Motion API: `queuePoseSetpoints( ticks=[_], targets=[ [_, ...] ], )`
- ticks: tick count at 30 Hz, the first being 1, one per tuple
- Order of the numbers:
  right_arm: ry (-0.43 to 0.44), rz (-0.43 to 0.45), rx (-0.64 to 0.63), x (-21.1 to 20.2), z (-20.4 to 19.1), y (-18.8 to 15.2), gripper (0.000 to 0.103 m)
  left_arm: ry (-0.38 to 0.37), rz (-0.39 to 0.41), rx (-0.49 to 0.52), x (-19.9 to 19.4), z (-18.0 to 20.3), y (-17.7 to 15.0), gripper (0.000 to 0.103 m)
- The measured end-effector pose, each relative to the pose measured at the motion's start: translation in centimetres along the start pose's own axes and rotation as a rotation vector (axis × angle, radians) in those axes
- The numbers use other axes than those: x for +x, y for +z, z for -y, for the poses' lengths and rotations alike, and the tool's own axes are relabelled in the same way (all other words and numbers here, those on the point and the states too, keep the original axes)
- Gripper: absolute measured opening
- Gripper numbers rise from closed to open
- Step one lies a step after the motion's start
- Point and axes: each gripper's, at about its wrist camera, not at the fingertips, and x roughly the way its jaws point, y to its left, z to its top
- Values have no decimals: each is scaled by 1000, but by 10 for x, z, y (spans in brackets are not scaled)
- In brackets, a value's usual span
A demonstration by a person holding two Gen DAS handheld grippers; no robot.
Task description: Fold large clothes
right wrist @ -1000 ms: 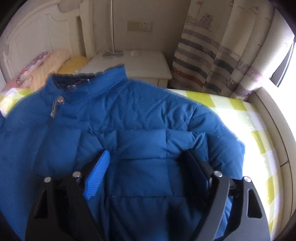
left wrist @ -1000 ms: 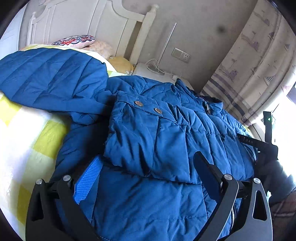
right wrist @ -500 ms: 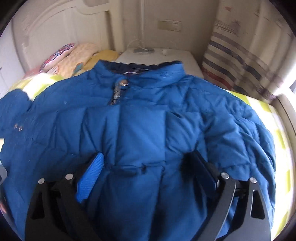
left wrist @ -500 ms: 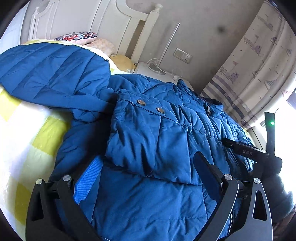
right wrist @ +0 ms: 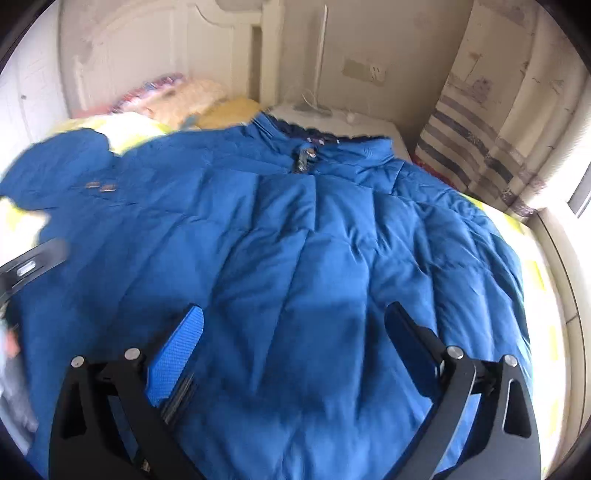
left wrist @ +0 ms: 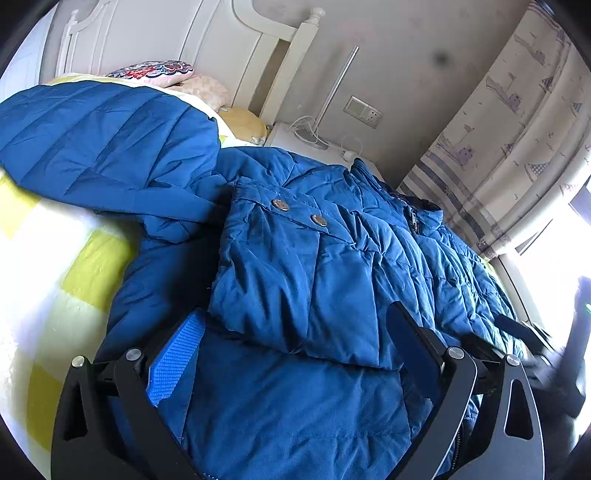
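Blue quilted fabric fills most of the bed: a puffer jacket [right wrist: 303, 258] lies spread front-up on the yellow-and-white checked bedspread [left wrist: 55, 266], its collar and zip pull toward the headboard. One sleeve [left wrist: 295, 280], with two metal snaps on its cuff, is folded in across the chest; the hood [left wrist: 99, 147] lies spread out to the side on the bedspread.

The left gripper [left wrist: 295, 332] hovers low over the folded sleeve with its jaws spread wide and nothing clamped. The right gripper [right wrist: 293, 332] hangs over the jacket's body; its jaws have just been opening and now stand wide, only the flat jacket front beneath them, nothing gripped. That view is blurred.

Behind the collar stand a white nightstand [right wrist: 369, 123] with cables, a wall socket [left wrist: 364, 110] and a thin upright rod [left wrist: 338, 86]. Pillows [left wrist: 207, 88] crowd the white headboard [left wrist: 147, 33]. A patterned curtain [left wrist: 517, 140] hangs beside the bed near the bright window.
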Motion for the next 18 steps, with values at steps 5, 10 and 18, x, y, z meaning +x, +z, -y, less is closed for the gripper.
queuePoseSetpoints(
  ticks=[5, 10, 18],
  targets=[
    [-127, -19, 78, -2, 36, -44, 100, -101, 145, -186, -40, -33, 11, 94],
    [-48, -12, 179, 1, 60, -45, 100, -92, 350, -627, -101, -134, 29, 93],
    [-66, 65, 183, -12, 55, -49, 100, 77, 376, -890, -128, -299, 79, 85]
  ],
)
